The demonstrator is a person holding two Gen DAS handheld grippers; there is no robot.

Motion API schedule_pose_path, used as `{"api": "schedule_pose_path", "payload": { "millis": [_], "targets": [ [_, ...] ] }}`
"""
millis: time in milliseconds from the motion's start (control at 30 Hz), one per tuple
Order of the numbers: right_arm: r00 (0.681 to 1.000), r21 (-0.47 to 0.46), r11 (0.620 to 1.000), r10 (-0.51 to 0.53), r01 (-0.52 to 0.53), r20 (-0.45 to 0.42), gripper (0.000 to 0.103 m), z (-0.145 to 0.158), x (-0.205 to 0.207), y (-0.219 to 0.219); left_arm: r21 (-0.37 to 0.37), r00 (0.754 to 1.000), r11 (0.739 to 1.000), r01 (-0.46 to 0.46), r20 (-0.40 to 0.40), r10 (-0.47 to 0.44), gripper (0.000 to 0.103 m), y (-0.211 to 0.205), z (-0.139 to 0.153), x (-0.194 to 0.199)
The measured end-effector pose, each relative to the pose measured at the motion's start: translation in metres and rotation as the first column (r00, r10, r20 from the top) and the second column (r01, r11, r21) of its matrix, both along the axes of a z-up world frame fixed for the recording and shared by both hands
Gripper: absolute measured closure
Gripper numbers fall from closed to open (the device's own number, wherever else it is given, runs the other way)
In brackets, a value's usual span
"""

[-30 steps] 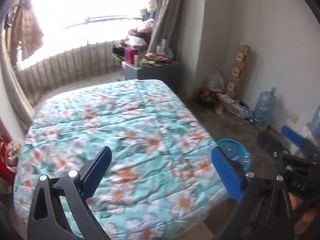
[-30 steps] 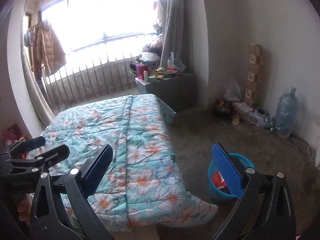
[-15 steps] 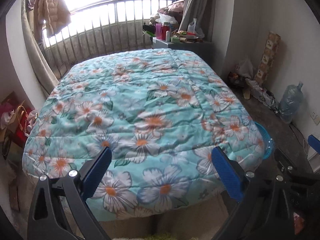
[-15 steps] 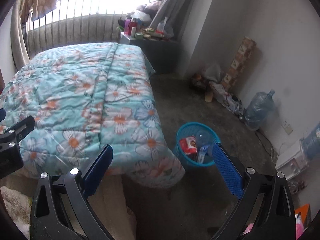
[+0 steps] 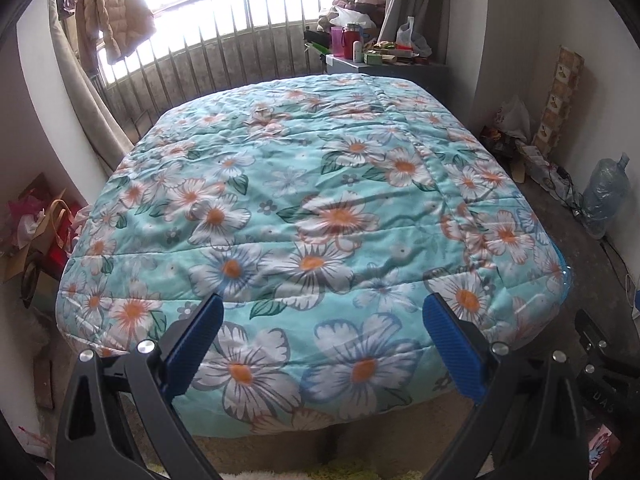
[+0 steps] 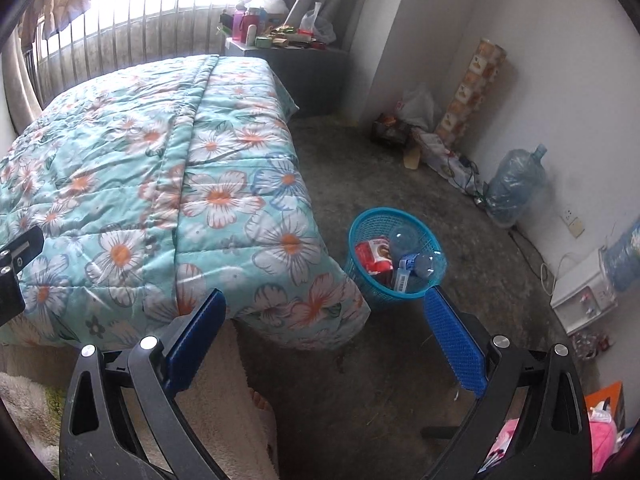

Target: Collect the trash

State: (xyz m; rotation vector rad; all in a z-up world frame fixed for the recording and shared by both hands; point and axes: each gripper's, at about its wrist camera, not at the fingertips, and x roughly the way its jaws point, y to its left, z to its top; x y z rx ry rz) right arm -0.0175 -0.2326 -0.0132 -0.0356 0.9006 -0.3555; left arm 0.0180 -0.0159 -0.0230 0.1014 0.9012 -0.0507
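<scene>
A blue mesh trash basket (image 6: 374, 220) stands on the floor beside the bed's near right corner. It holds a red packet (image 6: 374, 256), a clear plastic bottle (image 6: 420, 264) and other bits. Only a sliver of its rim (image 5: 565, 270) shows past the quilt in the left wrist view. My right gripper (image 6: 322, 332) is open and empty, above the floor just short of the basket. My left gripper (image 5: 322, 340) is open and empty, at the foot of the bed with the floral quilt (image 5: 312, 208).
A grey cabinet (image 6: 296, 64) loaded with bottles stands past the bed. Bags and boxes (image 6: 404, 128), a tall patterned roll (image 6: 472, 88) and a water jug (image 6: 514, 184) line the right wall. A white appliance (image 6: 584, 296) sits at the right. A cream rug (image 6: 224, 420) lies by the bed's foot.
Both grippers have pulled back from the bed and tilted downward. The basket and floor now show fully in the right wrist view. Both stay open.
</scene>
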Motion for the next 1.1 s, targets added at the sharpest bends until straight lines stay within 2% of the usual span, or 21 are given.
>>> {"api": "schedule_pose_path", "payload": {
  "millis": [500, 1100],
  "targets": [
    [1.000, 0.008, 1.000, 0.005, -0.005, 0.002, 0.008, 0.000, -0.001, 0.001, 0.000, 1.000, 1.000, -0.009, -0.005, 0.009, 0.005, 0.002, 0.000, -0.001],
    [0.999, -0.003, 1.000, -0.026, 0.026, 0.020, 0.008, 0.012, -0.010, -0.007, -0.021, 1.000, 0.999, 0.027, -0.013, -0.027, 0.005, -0.012, 0.006, -0.005]
  ]
}}
